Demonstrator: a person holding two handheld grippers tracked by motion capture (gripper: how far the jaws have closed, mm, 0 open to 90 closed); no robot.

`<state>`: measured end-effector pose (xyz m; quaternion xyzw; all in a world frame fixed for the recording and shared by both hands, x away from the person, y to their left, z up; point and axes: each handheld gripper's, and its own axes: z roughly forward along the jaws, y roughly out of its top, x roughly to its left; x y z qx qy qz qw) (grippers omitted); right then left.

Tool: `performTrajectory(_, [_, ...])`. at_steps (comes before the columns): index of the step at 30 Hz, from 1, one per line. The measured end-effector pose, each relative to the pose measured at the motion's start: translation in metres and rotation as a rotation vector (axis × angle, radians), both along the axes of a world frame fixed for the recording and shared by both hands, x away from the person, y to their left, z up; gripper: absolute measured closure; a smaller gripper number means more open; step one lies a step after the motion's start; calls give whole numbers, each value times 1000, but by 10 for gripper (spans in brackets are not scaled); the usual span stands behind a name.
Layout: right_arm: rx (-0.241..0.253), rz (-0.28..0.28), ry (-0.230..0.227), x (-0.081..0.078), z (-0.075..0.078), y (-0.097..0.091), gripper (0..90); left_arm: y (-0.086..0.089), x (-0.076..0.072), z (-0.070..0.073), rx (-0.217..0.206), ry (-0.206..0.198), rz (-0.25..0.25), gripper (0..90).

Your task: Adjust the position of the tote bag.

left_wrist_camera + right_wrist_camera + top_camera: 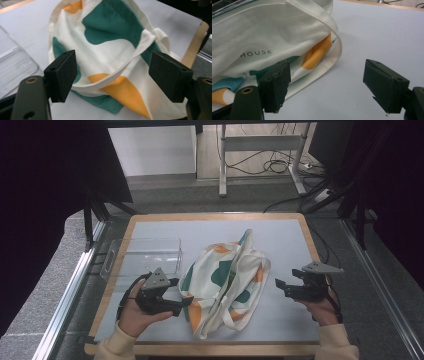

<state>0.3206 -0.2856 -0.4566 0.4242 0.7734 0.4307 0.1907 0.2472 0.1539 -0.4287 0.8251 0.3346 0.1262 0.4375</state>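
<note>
Tote bag (pixel 225 285) lying crumpled mid-table on the grey mat (pixel 290 240), mouth toward the near edge, handles trailing at the bottom. Clear plastic box (pixel 145 255) just beside it on the left, prob. touching the cloth.

Left gripper (pixel 186 303) at the bag's near-left edge, jaws wide, holding nothing; in the left gripper view a hem fold of the bag (pixel 110 50) sits between the pads, not pinched. Right gripper (pixel 280 286) near the bag's right side but apart from it, jaws also wide & empty; right gripper view shows the strap loop (pixel 334 50) just ahead of the left pad.

Step in hand, by the look of it: taking hold of the bag on both sides to open or straighten it.

Tips:
- Go for hem or strap, not the flat panel; doubled cloth gives more to bite.
- Slide the lower pad under the edge w/o bunching the layers below.
- Pinch one layer only if the mouth is to open; both layers if just lifting.
- Close both sides before pulling; uneven pull will drag the bag into the box.

Materials: bag is soft woven cotton, cream w/ green & orange blobs, matte, limp, creases easily; printed word "HOUSE" inside. Strap is flat folded webbing. Box is rigid, see-through, ribbed base. Mat smooth, wood rim around it.
</note>
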Motion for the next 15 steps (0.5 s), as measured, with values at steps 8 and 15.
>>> performTrajectory(8, [-6,3,-15,-5,1,2,222,-9,-5,-2,-22,18,-49,229])
performTrajectory(15, [-14,-7,-13,-5,0,1,221,-11,-12,-4,-35,29,-80,233])
